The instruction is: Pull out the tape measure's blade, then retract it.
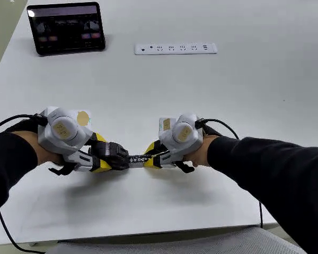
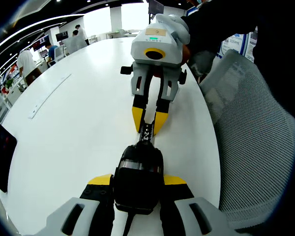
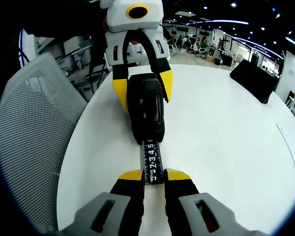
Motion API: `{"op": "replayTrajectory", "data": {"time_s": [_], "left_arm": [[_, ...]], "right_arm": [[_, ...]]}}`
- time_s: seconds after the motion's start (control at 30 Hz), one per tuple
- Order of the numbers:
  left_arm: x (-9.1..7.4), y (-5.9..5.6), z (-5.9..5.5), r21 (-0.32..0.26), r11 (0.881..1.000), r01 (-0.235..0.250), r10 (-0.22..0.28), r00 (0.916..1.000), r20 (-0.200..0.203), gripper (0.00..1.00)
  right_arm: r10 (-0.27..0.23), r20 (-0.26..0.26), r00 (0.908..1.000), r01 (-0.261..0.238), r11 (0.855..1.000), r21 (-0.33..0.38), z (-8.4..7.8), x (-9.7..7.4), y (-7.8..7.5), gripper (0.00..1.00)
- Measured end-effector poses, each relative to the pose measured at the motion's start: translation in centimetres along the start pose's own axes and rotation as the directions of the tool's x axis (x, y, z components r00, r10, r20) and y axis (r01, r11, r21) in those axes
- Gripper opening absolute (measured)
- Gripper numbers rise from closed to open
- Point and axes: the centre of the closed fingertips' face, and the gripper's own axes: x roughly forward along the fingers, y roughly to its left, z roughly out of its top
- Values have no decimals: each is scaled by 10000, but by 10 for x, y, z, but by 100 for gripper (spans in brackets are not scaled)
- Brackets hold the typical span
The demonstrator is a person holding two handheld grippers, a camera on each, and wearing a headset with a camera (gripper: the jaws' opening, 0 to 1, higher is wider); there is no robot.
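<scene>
Two claws, one tape measure (image 1: 115, 154), close to the near edge of the tabletop (image 1: 201, 95).
My left claw (image 1: 102, 153) clamps the black tape measure; my right claw (image 1: 149, 156) pinches the tip of its one blade (image 3: 151, 160), and a short numbered length shows between them. Toward the far edge lie one tablet (image 1: 66, 27), near the left corner, and one power strip (image 1: 176, 48).
</scene>
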Motion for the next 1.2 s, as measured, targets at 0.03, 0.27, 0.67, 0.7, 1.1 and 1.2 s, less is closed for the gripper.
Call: {"op": "replayTrajectory", "data": {"time_s": [0.03, 0.27, 0.67, 0.7, 1.1, 1.2], "left_arm": [[0, 0, 0, -6, 10000, -2, 2, 10000, 5, 31], [0, 0, 0, -12, 10000, -28, 28, 10000, -16, 31], [0, 0, 0, 81, 9999, -69, 68, 10000, 27, 31], [0, 0, 0, 84, 9999, -73, 73, 10000, 30, 31], [0, 0, -1, 77, 9999, -102, 102, 9999, -27, 31], [0, -1, 0, 134, 9998, -132, 132, 9999, -8, 31]], "right_arm": [[-8, -7, 10000, 8, 10000, -36, -1, -1, 0, 10], [-56, -25, 10000, 55, 9999, -94, -5, -6, -1, 10], [-151, 7, 9999, 151, 9999, -2, -13, -14, -1, 10], [-161, -5, 9999, 161, 9999, -43, -14, -15, 0, 10], [-269, -90, 9996, 268, 9996, -89, -25, -27, -2, 10], [-258, -136, 9996, 257, 9997, -38, -28, -30, -2, 10]]}}
